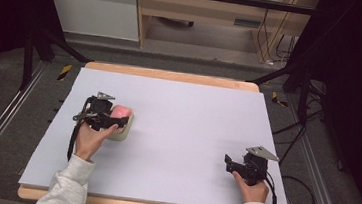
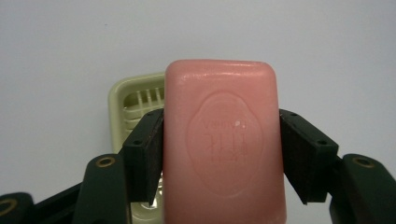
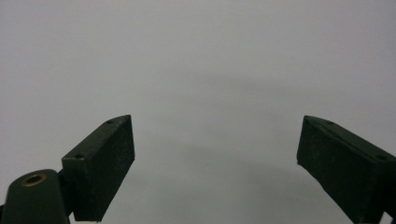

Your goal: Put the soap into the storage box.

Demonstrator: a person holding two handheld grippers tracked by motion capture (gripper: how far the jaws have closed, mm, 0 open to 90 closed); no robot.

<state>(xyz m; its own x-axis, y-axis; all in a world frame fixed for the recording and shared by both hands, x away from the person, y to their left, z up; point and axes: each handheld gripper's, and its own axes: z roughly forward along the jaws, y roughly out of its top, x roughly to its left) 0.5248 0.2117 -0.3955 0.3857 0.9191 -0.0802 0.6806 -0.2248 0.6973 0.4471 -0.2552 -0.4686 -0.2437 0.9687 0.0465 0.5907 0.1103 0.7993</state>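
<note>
The fingers [image 2: 144,154] of the left gripper [image 2: 223,158] are clenched on the long sides of a pink soap bar [image 2: 224,140], carried just above a pale green soap dish [image 2: 122,102] lying beyond and beneath them. To seat it well, I would centre the bar over the slats, lower it flat, then release. The right gripper [image 3: 215,163] rests on the desk [image 1: 193,113], fingers apart and empty.

pink soap bar [image 2: 224,140] held above pale-green soap dish [image 2: 133,100].
</note>
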